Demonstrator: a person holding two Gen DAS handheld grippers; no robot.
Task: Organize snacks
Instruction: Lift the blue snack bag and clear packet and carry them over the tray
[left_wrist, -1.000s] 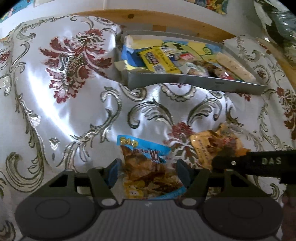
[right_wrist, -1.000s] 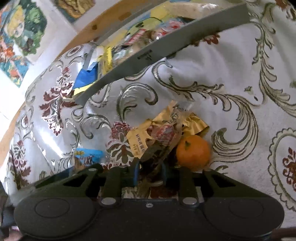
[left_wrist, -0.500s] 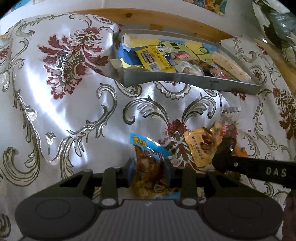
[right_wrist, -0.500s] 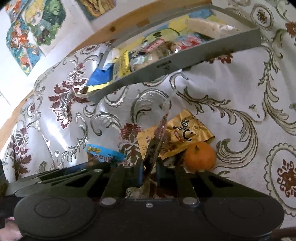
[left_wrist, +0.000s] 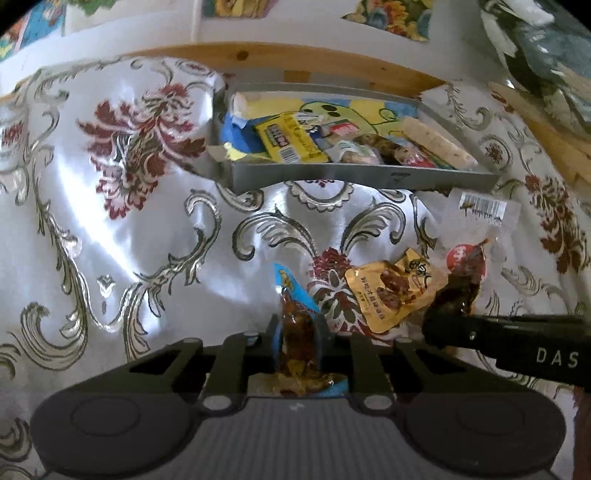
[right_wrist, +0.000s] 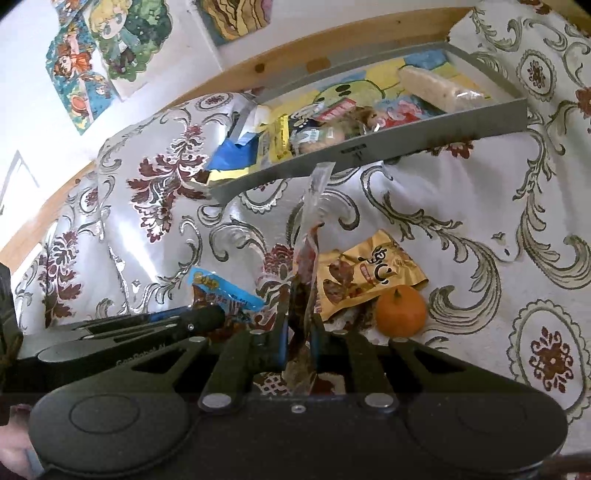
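My left gripper (left_wrist: 298, 332) is shut on a blue snack packet (left_wrist: 295, 295) and holds it edge-up above the cloth; the packet also shows in the right wrist view (right_wrist: 221, 291). My right gripper (right_wrist: 299, 325) is shut on a clear packet of dark red snack (right_wrist: 310, 236), lifted upright; it also shows in the left wrist view (left_wrist: 469, 266) beside the right gripper's black finger (left_wrist: 498, 336). A gold snack packet (right_wrist: 369, 273) and an orange (right_wrist: 400, 310) lie on the cloth. A grey tray (left_wrist: 351, 177) holding several snacks stands at the back.
A white cloth with red and gold floral print (left_wrist: 129, 229) covers the table. A wooden edge (left_wrist: 295, 59) and a wall with pictures (right_wrist: 107, 51) lie behind the tray. A yellow bar (left_wrist: 291, 142) and a pale long roll (left_wrist: 436, 142) lie in the tray.
Both grippers have closed tighter on their packets and lifted them off the cloth. The clear packet now stands upright, and the gold packet and orange stay on the cloth.
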